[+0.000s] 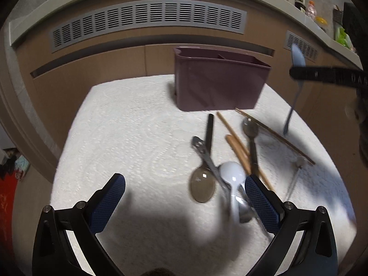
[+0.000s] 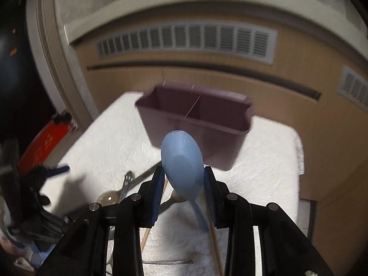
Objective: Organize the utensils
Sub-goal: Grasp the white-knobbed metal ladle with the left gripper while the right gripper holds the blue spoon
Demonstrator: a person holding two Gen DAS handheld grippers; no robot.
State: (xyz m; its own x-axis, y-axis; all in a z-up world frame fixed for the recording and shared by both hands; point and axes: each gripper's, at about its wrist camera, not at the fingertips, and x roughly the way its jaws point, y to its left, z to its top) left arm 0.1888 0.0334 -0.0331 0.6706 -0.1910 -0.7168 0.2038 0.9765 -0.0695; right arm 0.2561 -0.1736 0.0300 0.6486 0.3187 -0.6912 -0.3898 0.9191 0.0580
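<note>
Right wrist: gripper (image 2: 184, 184) clamps smooth blue spoon (image 2: 182, 163).

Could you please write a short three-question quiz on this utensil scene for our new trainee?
1. True or false: the right gripper is shut on the blue spoon.
2. How many compartments does the purple bin show? A) one B) two C) four
3. Fill in: the left gripper is ____, with the white spoon lying on the towel near one fingertip.

Key: 1 true; 2 B; 3 open.
</note>
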